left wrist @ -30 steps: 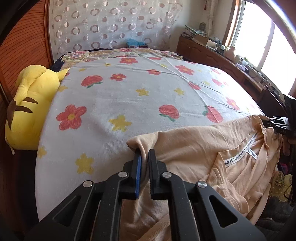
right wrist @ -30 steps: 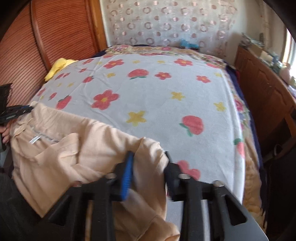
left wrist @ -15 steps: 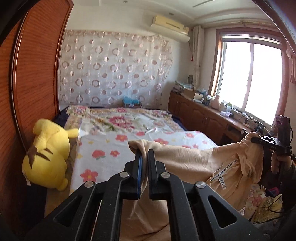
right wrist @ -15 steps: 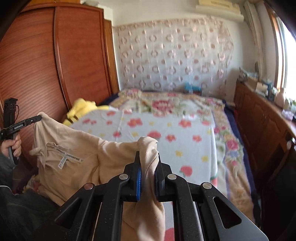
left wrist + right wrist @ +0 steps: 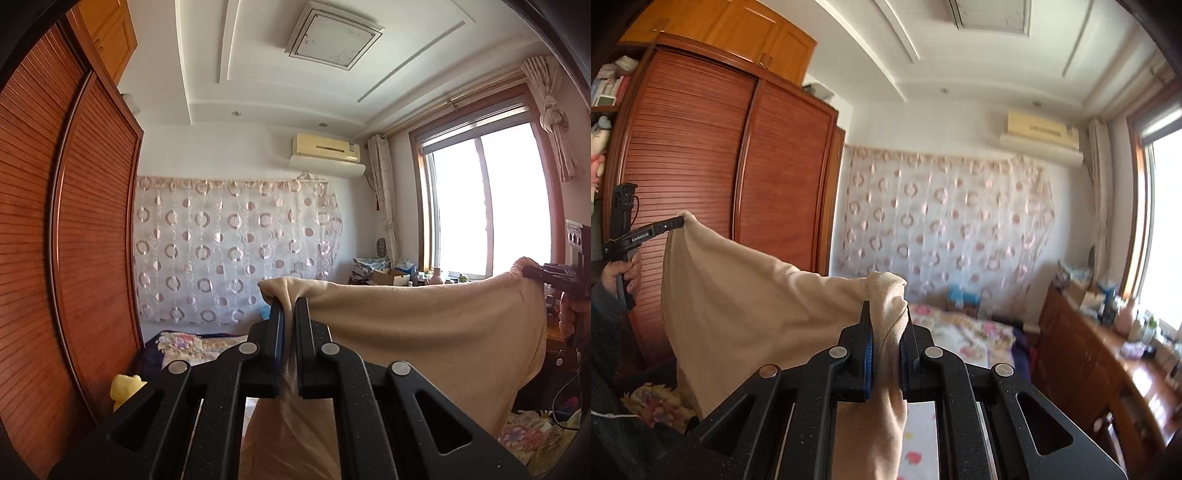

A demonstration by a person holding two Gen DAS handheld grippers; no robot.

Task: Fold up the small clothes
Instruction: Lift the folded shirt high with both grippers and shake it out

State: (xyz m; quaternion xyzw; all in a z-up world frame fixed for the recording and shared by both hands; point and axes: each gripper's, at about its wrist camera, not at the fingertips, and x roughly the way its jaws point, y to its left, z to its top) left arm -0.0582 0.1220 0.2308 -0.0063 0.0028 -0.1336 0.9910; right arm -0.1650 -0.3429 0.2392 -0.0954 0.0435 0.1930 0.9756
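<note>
Two corners of the beige garment (image 5: 424, 325) were pinched, one in the left gripper (image 5: 288, 317) and one in the right gripper (image 5: 886, 314), each pair of jaws pressed together on bunched cloth. The garment hung stretched in the air between them, above the floral bed (image 5: 964, 332), likely so its own weight would pull the cloth flat and show its outline before laying it down to fold. The wardrobe (image 5: 713, 155) and window (image 5: 480, 206) stood well apart.
</note>
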